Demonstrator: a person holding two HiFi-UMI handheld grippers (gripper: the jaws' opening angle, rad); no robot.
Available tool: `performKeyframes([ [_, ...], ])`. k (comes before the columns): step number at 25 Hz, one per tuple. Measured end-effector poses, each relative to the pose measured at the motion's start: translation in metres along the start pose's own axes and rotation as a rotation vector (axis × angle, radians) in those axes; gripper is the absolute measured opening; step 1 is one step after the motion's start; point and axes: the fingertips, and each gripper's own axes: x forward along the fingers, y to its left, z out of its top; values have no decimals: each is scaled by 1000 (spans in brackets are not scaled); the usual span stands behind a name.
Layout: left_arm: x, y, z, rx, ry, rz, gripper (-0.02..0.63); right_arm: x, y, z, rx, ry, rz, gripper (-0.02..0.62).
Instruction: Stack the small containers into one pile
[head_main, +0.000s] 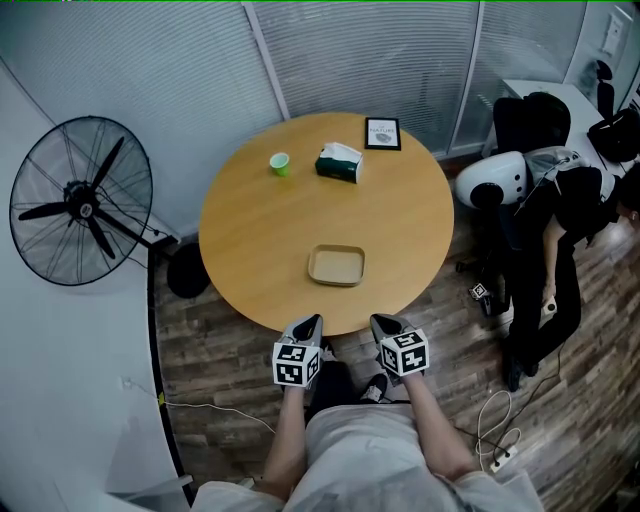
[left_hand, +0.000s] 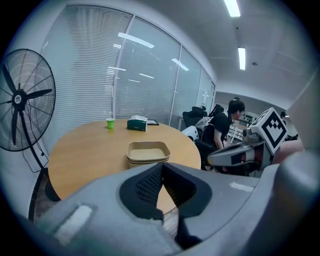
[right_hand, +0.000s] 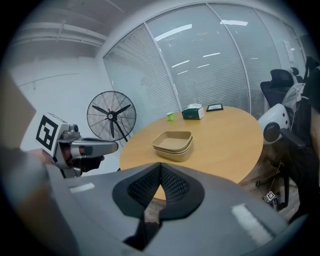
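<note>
No readable text: the print on the framed card (head_main: 383, 133) at the table's far edge is too small to make out, and the cubes show only black-and-white square markers (head_main: 292, 364). Small containers (head_main: 336, 265) are tan, matte, shallow square trays with rounded corners. They're nested in one pile on the round wood-coloured table (head_main: 250, 250), close to its near edge. Left gripper (left_hand: 161, 166): jaws closed tip to tip, nothing between. Right gripper (right_hand: 160, 166): same, empty. Both sit just off the near rim, over the plank floor (head_main: 220, 350). Green cup (head_main: 280, 163) and dark green tissue box (head_main: 339, 163) are farther back. Black wire-cage fan (head_main: 82, 200) stands left of the table.
</note>
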Motion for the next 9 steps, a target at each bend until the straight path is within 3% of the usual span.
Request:
performKeyframes([
  [9, -4, 1, -2, 1, 1, 1, 6, -1, 2, -1, 1, 1, -5, -2],
])
